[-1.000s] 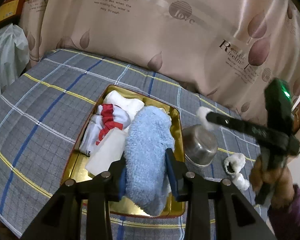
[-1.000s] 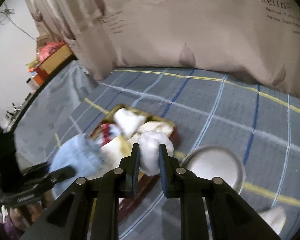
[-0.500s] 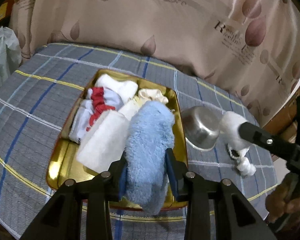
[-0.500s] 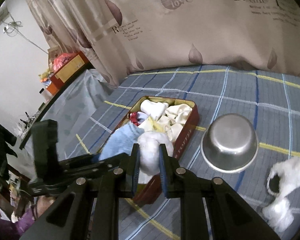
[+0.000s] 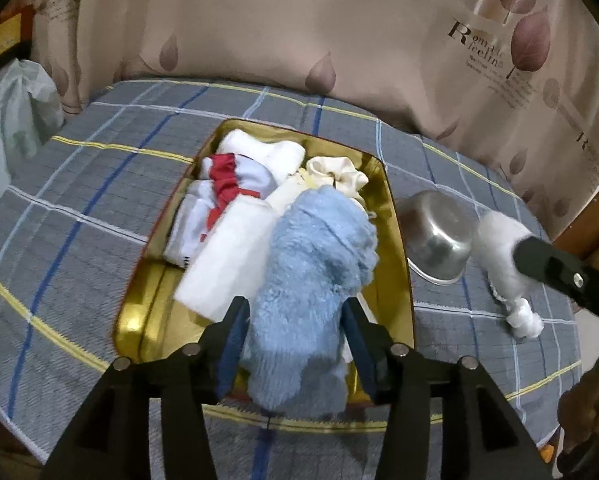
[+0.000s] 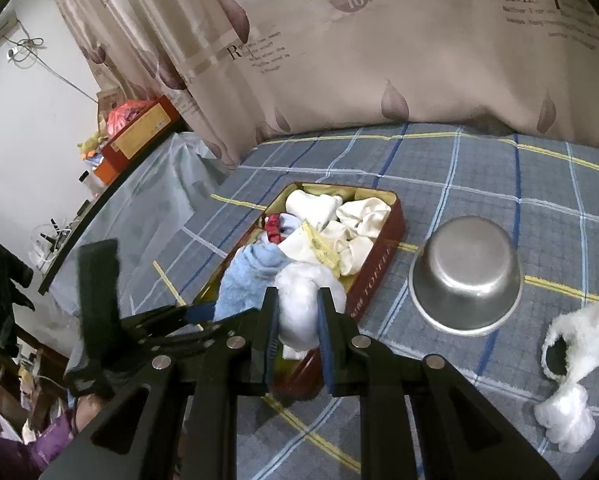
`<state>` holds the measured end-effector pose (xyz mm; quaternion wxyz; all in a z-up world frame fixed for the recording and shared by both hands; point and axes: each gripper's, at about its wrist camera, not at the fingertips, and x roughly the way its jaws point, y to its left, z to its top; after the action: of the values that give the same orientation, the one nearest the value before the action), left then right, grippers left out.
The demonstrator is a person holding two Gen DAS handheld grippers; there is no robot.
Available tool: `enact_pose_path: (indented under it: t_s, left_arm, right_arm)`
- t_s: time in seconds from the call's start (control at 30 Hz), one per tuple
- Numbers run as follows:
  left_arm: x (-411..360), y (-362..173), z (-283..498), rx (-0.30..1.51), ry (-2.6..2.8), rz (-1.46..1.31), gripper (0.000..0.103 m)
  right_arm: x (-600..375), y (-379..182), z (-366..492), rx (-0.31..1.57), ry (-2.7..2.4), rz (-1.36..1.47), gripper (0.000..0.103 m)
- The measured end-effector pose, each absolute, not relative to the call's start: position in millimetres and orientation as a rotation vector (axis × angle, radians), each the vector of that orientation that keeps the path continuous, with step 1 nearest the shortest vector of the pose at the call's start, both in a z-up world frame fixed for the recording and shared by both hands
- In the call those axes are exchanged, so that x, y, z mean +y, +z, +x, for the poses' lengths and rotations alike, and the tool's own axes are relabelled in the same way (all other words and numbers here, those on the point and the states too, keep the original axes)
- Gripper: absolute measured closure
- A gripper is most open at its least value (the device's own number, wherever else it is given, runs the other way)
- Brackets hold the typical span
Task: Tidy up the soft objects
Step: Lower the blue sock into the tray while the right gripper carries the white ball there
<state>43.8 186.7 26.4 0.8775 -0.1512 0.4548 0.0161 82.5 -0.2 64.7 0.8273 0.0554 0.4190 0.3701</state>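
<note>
**Currently: blue sock being released into the tin, white roll waiting alongside**

Both grippers work over the tin (image 5: 395,216), a gold-lined box with red outer walls on the plaid bedcover (image 5: 79,248). The left gripper (image 5: 295,336) straddles the fluffy blue sock (image 5: 315,264), which lies along the tin's right side with its near end over the near rim. Its jaws have just been opening, and gaps show beside the pile, so the sock appears to be let go there. The right gripper (image 6: 297,328) is clamped on a white fluffy roll (image 6: 303,300), held above the tin's near corner, probably until the left gripper clears.

The left wrist view shows the tin's packing: white, cream and red-trimmed pieces filling the far end. The right wrist view alone shows fully the loose white fluffy pieces (image 6: 575,364) beyond the upturned steel bowl (image 6: 465,276), to the tin's right.
</note>
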Motion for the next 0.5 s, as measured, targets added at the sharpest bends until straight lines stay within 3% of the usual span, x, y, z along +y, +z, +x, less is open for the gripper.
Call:
enact_pose_path:
  t_s: [0.5]
  left_arm:
    - [188,80,-14,0.829,0.08,-0.34,0.048]
  right_arm:
    - [68,27,160,0.962,0.716,0.039,0.086]
